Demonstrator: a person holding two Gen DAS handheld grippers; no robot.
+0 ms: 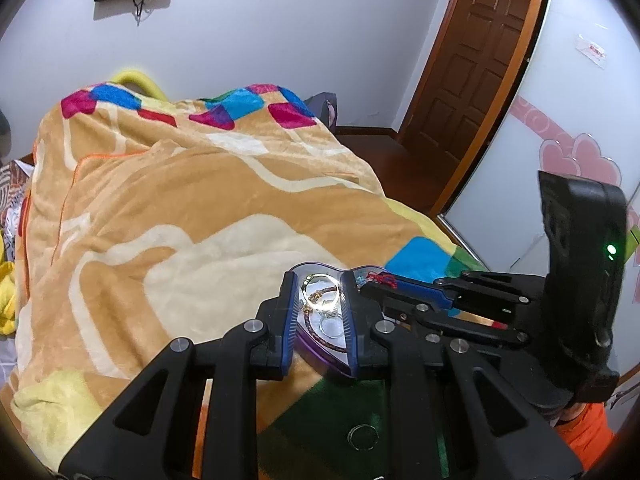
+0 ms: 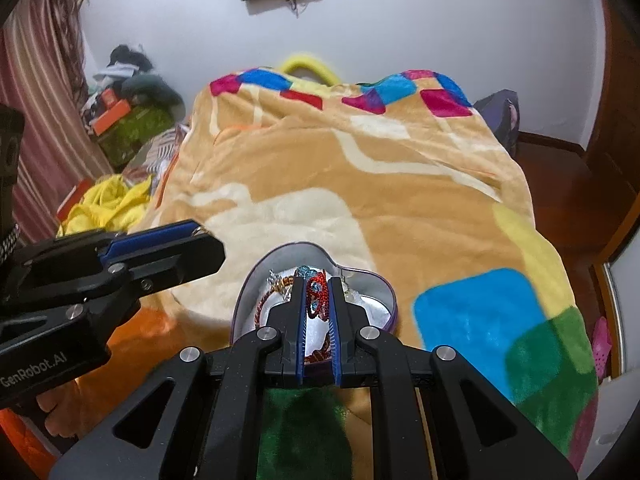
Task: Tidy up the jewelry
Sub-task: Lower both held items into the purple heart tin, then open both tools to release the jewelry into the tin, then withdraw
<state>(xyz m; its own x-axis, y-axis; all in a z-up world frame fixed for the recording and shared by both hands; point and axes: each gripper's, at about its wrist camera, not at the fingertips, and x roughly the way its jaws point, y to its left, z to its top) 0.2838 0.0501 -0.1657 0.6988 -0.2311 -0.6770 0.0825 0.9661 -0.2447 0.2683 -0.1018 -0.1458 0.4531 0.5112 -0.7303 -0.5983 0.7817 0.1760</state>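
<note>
In the left wrist view, a heart-shaped tin [image 1: 338, 364] with a purple rim is seen resting on the blanket [image 1: 160, 208] of the bed, and the left gripper [image 1: 319, 312] is held over it with its fingers parted to either side of the tin's contents, nothing being clamped between them. This placement is judged to steady or frame the tin while the other tool works. Inside the tin a brown braided cord bracelet [image 1: 316, 320] and some clear or silvery rings [image 1: 330, 312] are made out under a strong glare. A single ring [image 1: 363, 437] is left lying outside the tin on the green patch of the blanket, nearer the camera. The right gripper [image 1: 370, 282] is seen coming in from the right, with a red piece [image 1: 380, 279] at its tips.

In the right wrist view, the tin [image 2: 248, 292] is looked into from above, its pale lining exposed. The right gripper [image 2: 318, 296] is narrowed upon a red beaded bracelet [image 2: 318, 300] with blue beads, which is held between the pads just above or inside the tin; whether it has touched the lining cannot be told. A reddish-brown cord [image 2: 266, 300] and a small silvery item [image 2: 273, 277] are seen on the left side of the tin. The left gripper [image 2: 208, 240] appears at the left, its opening not readable from here
</note>
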